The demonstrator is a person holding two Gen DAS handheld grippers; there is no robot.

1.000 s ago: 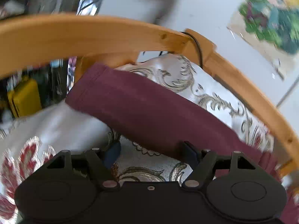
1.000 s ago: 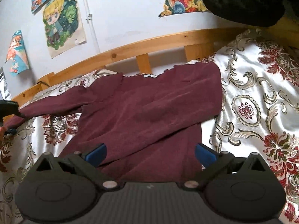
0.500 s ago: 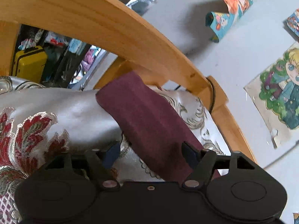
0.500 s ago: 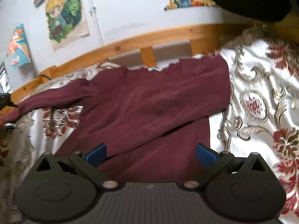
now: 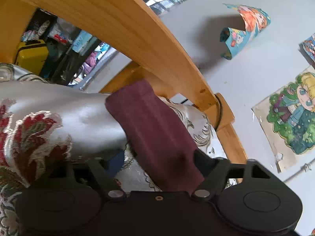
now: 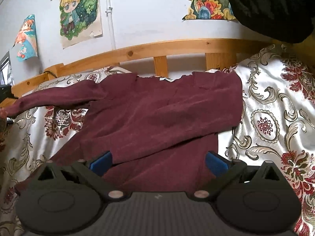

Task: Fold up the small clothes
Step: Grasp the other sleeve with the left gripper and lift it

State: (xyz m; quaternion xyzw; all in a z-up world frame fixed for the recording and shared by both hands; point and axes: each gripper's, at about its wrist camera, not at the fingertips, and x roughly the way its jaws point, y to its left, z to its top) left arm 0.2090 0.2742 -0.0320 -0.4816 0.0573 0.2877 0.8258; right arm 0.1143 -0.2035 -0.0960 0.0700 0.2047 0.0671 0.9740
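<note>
A maroon long-sleeved top (image 6: 157,114) lies spread flat on the patterned bedspread (image 6: 275,118), with one sleeve (image 6: 49,100) stretched out to the left. In the left wrist view that sleeve (image 5: 153,129) runs from the bed rail down between the fingers of my left gripper (image 5: 159,160). Its jaws are closing. The right finger (image 5: 200,157) touches the cloth and the left finger (image 5: 116,161) stands apart from it. My right gripper (image 6: 158,161) hovers open over the top's near hem, with only cloth below it.
A wooden bed rail (image 6: 157,49) runs along the far side, and its corner (image 5: 157,39) passes close over the left gripper. Posters (image 6: 80,9) hang on the wall behind. A dark garment (image 6: 275,5) hangs at the upper right. A yellow case (image 5: 31,57) stands beyond the bed.
The left gripper has rolled and sunk toward the sleeve end, and its fingers have drawn closer together around the sleeve. The right gripper has hardly moved.
</note>
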